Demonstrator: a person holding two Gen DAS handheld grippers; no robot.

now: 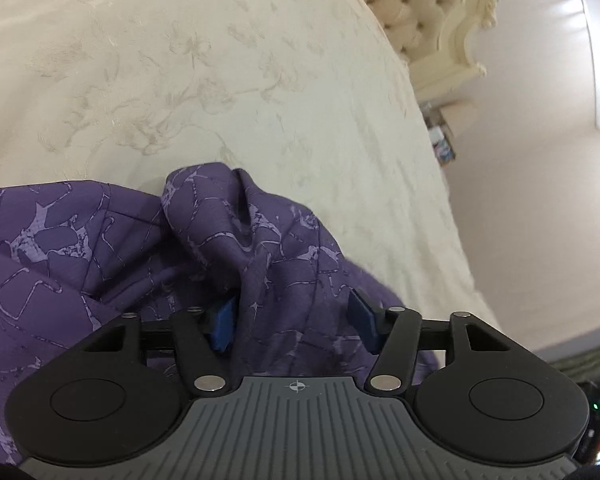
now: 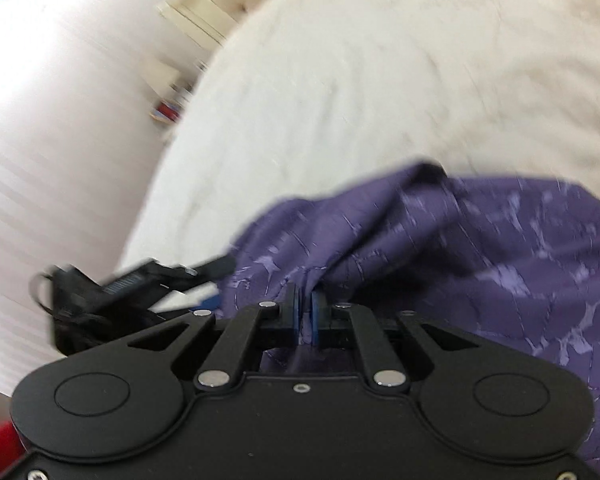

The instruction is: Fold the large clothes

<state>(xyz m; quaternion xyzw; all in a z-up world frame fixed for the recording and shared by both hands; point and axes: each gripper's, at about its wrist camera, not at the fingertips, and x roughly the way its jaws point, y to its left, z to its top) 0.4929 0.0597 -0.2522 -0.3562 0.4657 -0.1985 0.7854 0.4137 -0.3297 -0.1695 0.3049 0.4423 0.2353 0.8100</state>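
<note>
A purple garment with a pale crackle print (image 1: 112, 248) lies bunched on a cream bedspread (image 1: 220, 60). My left gripper (image 1: 294, 320) is open, its blue pads apart with a ridge of the purple cloth standing between them. In the right wrist view, which is blurred, my right gripper (image 2: 306, 314) is shut on a pinched fold of the same garment (image 2: 480, 264). The left gripper also shows in the right wrist view (image 2: 140, 280), at the left beside the cloth's edge.
The bed has a cream tufted headboard (image 1: 412, 4) at the far end. Pale floor (image 1: 540, 200) runs along the bed's right side in the left wrist view. Small coloured items (image 1: 444, 140) sit on the floor by the bed.
</note>
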